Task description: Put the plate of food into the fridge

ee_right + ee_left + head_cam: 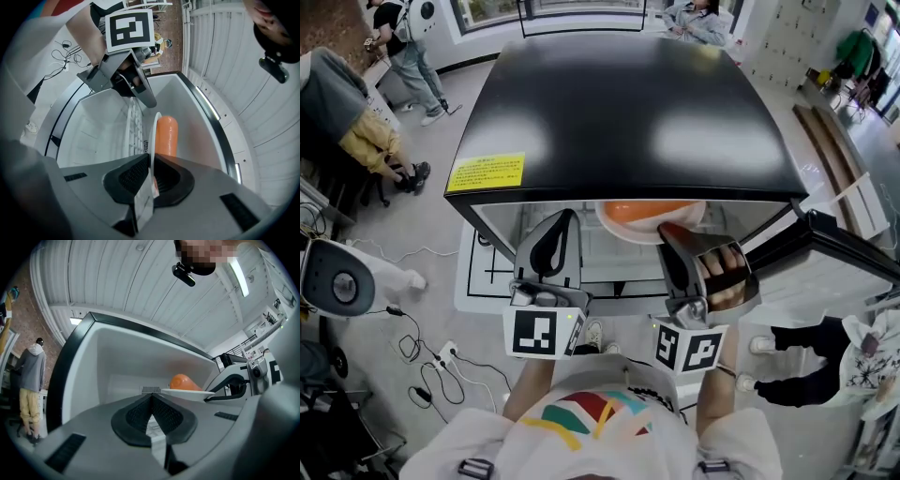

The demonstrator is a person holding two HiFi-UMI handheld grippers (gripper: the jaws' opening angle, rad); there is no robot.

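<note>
A white plate [623, 223] carrying an orange piece of food [649, 211] is held inside the open black fridge [628, 112], just under its top edge. My right gripper [675, 234] is shut on the plate's rim; its pads [136, 176] clamp the thin white edge [153, 136], with the orange food [166, 136] beyond. My left gripper [564, 223] hovers to the left of the plate, shut with nothing between its fingers [161, 416]. From it I see the plate [185, 392] and food [185, 382] to the right, level with the jaws.
The fridge door [834, 253] hangs open at the right. A white wire shelf [136, 126] and white walls [122, 362] line the inside. People stand around: one at far left [30, 376], others at the back [408, 47]. Cables lie on the floor [422, 366].
</note>
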